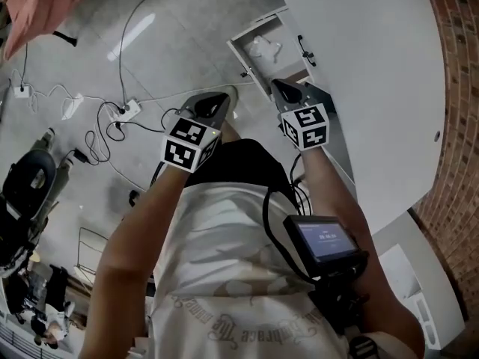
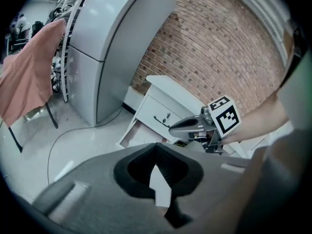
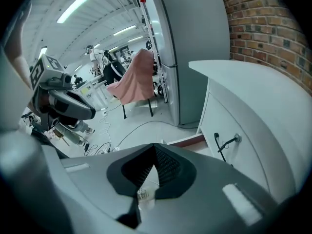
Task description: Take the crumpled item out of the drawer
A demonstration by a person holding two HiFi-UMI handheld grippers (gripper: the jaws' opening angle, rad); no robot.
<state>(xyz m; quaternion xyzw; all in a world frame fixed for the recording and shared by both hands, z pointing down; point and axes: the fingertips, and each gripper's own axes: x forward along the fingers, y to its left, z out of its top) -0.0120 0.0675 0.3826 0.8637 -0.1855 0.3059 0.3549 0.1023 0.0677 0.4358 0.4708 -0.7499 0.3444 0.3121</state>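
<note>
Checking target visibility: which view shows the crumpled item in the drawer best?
The head view: it looks down into the open drawer at the white crumpled item. The left gripper view shows the drawer, the item unclear; the right gripper view only the drawer's rim.

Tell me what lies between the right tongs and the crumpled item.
Head view: only the edge of the drawer lies between right tongs and crumpled item.

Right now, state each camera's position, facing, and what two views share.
Head view: head-mounted, steeply down onto the open drawer; torso, left gripper, right gripper show.
Left gripper view: on that gripper, toward cabinet, brick wall; right gripper shows.
Right gripper view: on that gripper, toward cabinet; left gripper shows.
Shared: drawer, in head and left gripper views.
</note>
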